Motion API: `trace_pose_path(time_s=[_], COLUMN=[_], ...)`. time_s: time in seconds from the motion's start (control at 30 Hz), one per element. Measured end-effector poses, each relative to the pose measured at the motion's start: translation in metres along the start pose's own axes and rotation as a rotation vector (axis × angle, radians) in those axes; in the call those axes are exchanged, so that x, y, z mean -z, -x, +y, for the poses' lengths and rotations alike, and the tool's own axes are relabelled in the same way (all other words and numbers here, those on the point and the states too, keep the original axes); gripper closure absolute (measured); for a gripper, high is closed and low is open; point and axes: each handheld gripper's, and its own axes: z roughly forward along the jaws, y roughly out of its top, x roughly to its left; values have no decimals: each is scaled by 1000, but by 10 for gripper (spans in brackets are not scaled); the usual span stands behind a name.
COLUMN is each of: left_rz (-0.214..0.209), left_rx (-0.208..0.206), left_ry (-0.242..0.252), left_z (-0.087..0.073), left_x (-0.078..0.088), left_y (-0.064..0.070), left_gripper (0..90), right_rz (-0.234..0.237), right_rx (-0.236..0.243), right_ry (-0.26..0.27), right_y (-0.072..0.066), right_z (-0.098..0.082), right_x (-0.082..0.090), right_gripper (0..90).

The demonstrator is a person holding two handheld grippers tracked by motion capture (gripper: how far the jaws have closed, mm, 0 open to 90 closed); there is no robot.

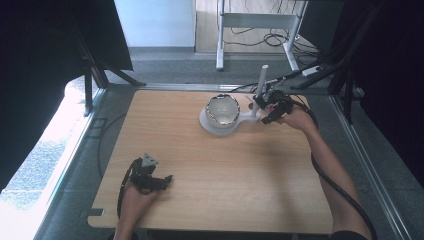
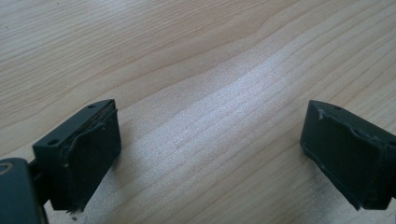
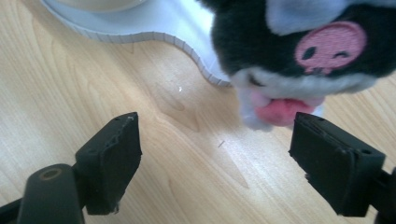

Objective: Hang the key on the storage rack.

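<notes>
Pale wood-grain tabletop [image 1: 210,170] carried the whole scene, set on a grey floor with dark curtains to either side. Nearest the person, the left gripper [image 1: 159,181] rested low on the bare board, its two black jaws spread wide with nothing between them, as the left gripper view confirmed [image 2: 205,154].

Farther off, at the right, the right gripper [image 1: 270,116] hovered just beside one small black-and-white plush toy with a pink embroidered skull patch [image 3: 303,51]. Its two jaws stood apart around bare wood [image 3: 215,158], gripping nothing; the toy's pink tongue hung just above the right-hand jaw. The toy's face was turned toward that gripper's camera; its long axis could not be told from so close.

Behind the toy lay one flat white stand base [image 1: 247,119], with a single white upright post [image 1: 260,87] rising from it. One cream round bowl with a dark speckled rim [image 1: 223,111] sat on the base's broad end, well apart from the left gripper.
</notes>
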Motion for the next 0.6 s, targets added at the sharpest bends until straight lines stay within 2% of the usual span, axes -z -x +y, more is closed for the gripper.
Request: trace_pose_path(time_s=[0.1,0.43,0.6], left_rz=[0,0,0], left_rx=[0,0,0], left_ry=[0,0,0], left_z=[0,0,0], left_x=[0,0,0], left_y=[0,0,0], left_gripper=[49,49,50], right_rz=[0,4,32], right_rx=[9,30,36], right_ry=[-6,52,58], right_y=[-6,-19,-30], right_z=[-2,-15,-24], right_x=[0,6,11], right_gripper=[133,97,96])
